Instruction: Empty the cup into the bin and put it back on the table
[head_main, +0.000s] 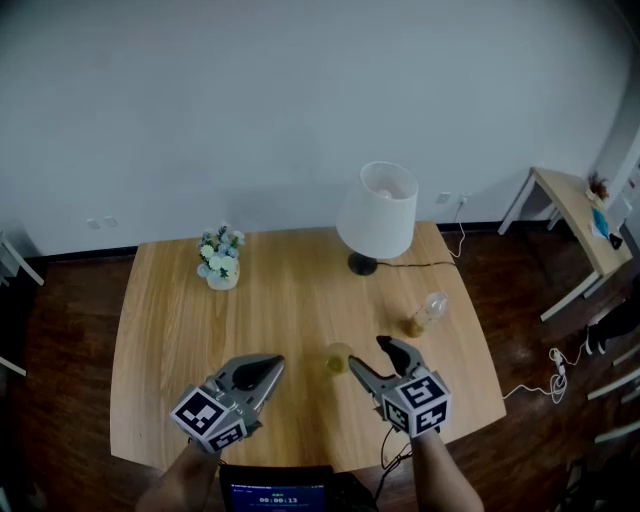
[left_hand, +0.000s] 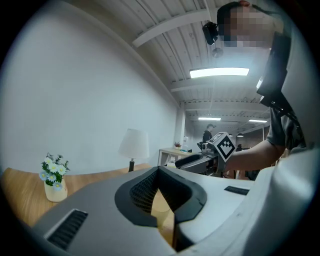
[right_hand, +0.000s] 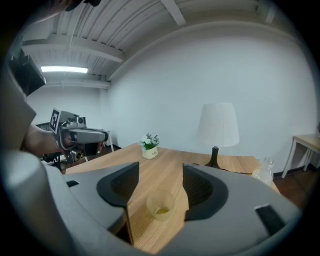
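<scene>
A small translucent cup (head_main: 338, 358) with a little yellowish content stands upright on the wooden table (head_main: 170, 330), near its front edge. My right gripper (head_main: 366, 352) is just right of it, open, pointing slightly down. In the right gripper view the cup (right_hand: 160, 205) stands on the wood between and just beyond the right gripper's (right_hand: 161, 171) two jaws, and neither pad touches it. My left gripper (head_main: 268, 368) hovers left of the cup, apart from it, with its jaws together and nothing in them. The left gripper (left_hand: 160, 171) points level across the table. No bin is in view.
A white-shaded lamp (head_main: 378, 212) stands at the table's back, its cable running right. A small pot of flowers (head_main: 221, 260) sits back left. A clear bottle (head_main: 428, 312) lies right of the cup. A side table (head_main: 580, 225) stands far right; a screen (head_main: 278, 495) is below the front edge.
</scene>
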